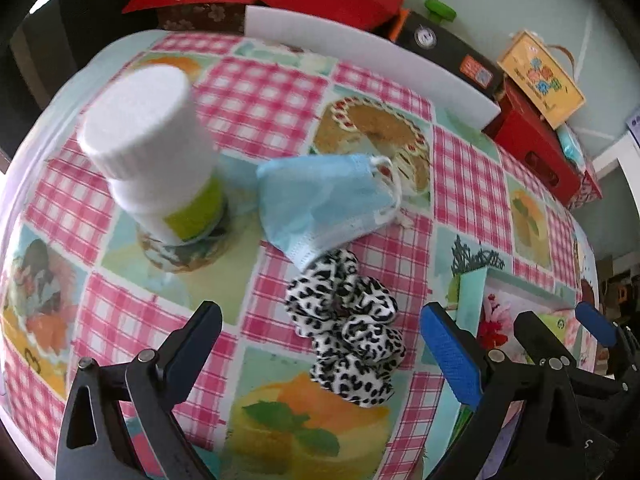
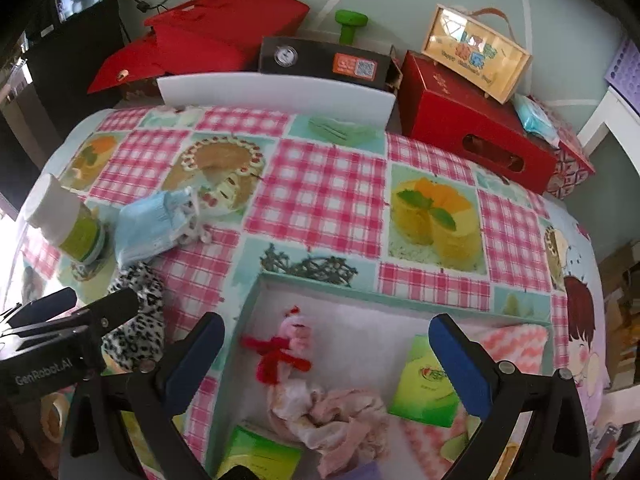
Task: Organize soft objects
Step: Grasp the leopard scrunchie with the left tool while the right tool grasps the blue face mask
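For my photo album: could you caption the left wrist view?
Open left gripper hovers over a leopard scrunchie, beside a blue mask and white bottle.

One mask [image 1: 324, 204] – one scrunchie [image 1: 352, 328] – perhaps two packets [image 2: 430, 384].

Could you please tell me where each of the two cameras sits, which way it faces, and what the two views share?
Left wrist: on the left gripper, looking down over the leopard scrunchie, blue face mask and white bottle; its open fingers and the right gripper show.
Right wrist: on the right gripper, above the open box of soft items; its open fingers and the left gripper show.
Shared: scrunchie, mask, bottle, checked tablecloth.
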`<state>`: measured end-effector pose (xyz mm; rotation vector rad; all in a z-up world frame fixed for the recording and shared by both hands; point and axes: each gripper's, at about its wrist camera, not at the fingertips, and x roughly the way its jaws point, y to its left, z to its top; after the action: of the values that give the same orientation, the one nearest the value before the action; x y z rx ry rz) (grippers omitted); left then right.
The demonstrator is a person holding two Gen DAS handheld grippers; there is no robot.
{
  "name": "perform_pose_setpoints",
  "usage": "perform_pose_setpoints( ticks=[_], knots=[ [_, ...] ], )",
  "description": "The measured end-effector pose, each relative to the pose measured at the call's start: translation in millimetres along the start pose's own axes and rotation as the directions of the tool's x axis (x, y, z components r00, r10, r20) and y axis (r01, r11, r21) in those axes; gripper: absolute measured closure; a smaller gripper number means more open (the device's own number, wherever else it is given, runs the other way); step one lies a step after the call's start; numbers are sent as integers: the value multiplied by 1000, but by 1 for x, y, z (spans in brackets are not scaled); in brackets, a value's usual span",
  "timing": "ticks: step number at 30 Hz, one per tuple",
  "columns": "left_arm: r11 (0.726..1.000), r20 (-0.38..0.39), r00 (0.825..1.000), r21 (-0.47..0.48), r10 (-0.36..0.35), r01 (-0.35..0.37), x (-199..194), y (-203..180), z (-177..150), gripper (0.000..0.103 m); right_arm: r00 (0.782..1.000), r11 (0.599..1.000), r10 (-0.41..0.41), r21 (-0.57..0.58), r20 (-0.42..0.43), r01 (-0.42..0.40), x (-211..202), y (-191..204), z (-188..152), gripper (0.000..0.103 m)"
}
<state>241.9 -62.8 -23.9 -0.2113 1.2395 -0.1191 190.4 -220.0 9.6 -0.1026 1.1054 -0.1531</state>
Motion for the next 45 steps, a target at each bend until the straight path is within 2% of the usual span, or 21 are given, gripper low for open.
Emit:
perform_pose_setpoints(
  ticks=[3,8,9,12,14,20,32,42,45],
  knots=[
    [1000,-21,1000,11,-4,4,7,-4,-2,12,1000,1000,-22,11,-6,22,2,-6,-2,0],
    [1000,-62,998,22,-16,18,18,-11,-5,30,1000,999,-5,31,-15,6,4,-11,-3,0],
    [999,-66,998,25,-19,20,20,-12,-6,31,1000,1000,-7,30,-15,7,4,-11,-3,0],
    [999,-58,998,35,-37,40,20,-15,-7,35,1000,1000,-4,27,-13,4,3,-9,-3,0],
    [998,-55,997,32,-52,54,21,-17,-6,47,1000,1000,-5,24,-13,6,3,-8,-2,0],
    [995,-47,994,4,-98,99,18,-11,-6,60,1000,1000,-10,17,-19,11,5,-6,-2,0],
    [984,-13,986,-79,-163,162,7,18,-5,66,999,1000,12,2,-30,-12,13,13,-4,0],
    [971,35,985,-163,-169,173,-1,44,-2,66,1000,999,24,-47,-6,-24,14,36,-1,0],
    [967,50,983,-179,-175,181,-4,47,-2,66,998,997,56,-60,0,-56,14,43,-1,0]
  ],
)
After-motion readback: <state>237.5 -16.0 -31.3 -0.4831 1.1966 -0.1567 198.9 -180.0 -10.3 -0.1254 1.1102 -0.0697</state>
